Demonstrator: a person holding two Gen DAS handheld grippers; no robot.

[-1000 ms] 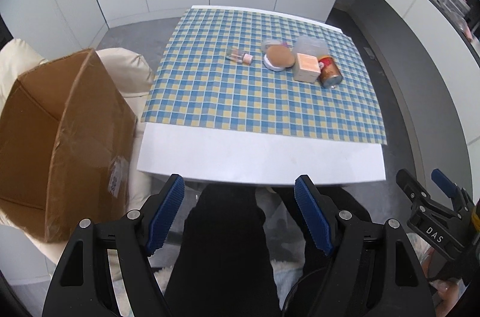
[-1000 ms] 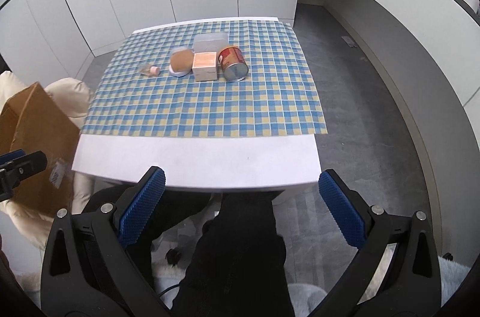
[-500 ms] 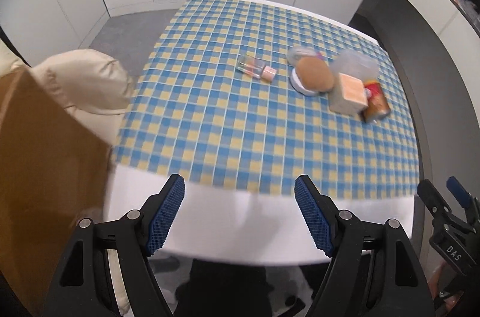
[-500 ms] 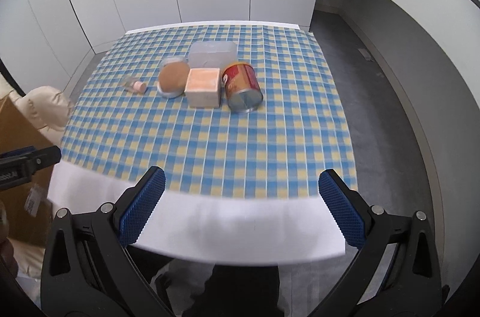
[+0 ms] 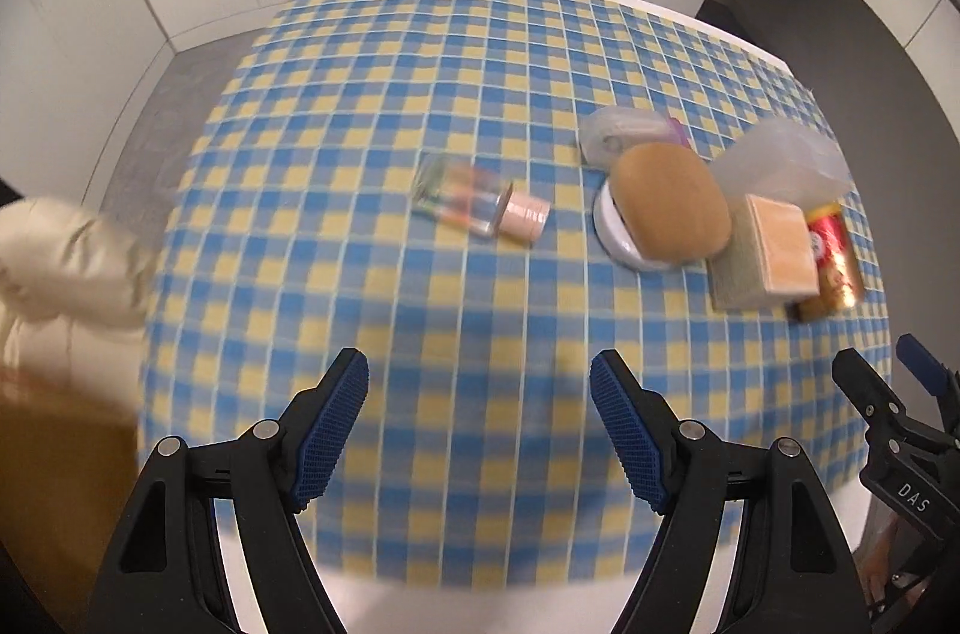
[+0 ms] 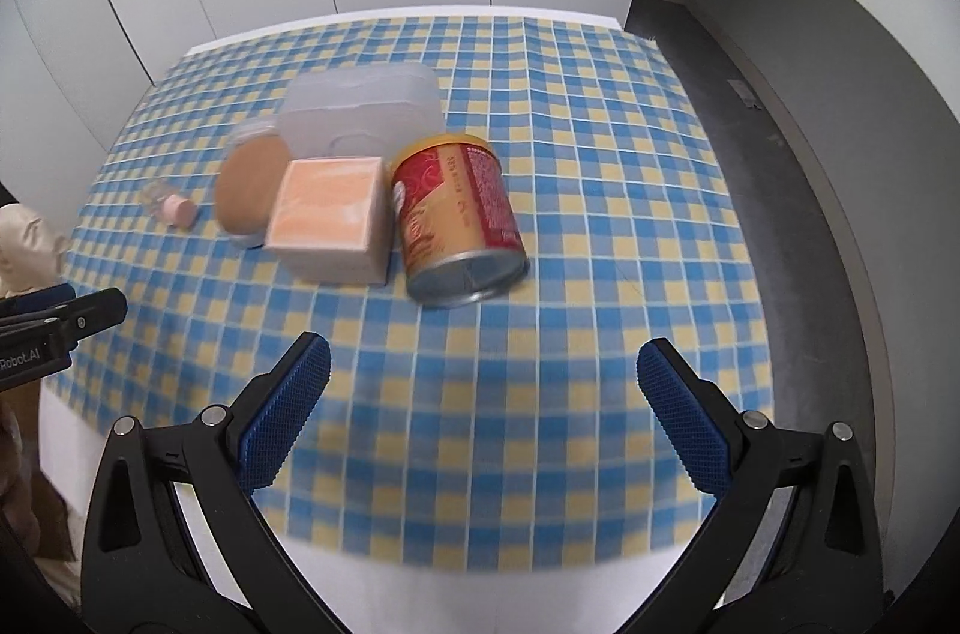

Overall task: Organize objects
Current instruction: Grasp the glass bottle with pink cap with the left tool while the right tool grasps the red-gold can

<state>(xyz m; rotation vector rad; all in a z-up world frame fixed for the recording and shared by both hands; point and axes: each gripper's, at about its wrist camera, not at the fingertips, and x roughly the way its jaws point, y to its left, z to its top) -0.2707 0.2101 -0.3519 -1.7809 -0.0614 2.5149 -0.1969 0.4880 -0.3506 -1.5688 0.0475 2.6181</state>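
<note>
Both grippers are seen hanging over the near part of a table covered by a blue and yellow checked cloth (image 5: 384,105), and nothing is held by either one. The left gripper (image 5: 479,430) is kept partly spread, blue pads apart with only cloth showing between them, while the right gripper (image 6: 483,406) is spread wider – again just cloth in the gap. The stuff to be organized is bunched up toward the far right of the cloth in the left wrist view, well apart from both tools. A small clear bottle with a pink cap (image 5: 480,208) is laid on its side, off by itself to the left of the bunch. A round brown bun-like thing (image 5: 672,202) is sat on a white dish (image 5: 612,238), and a clear plastic bit with something purple (image 5: 630,132) is found just behind it. A pale box with a peach top (image 6: 327,220) is placed right beside the bun, and a red tin can (image 6: 462,226) is tipped on its side against the box, its silver end turned toward the camera. A frosted plastic container (image 6: 360,111) is set behind the box and can – touching or not can't be told. A cream cushion (image 5: 66,268) and a brown cardboard box (image 5: 54,484) are glimpsed off the table's left edge, both quite blurred
</note>
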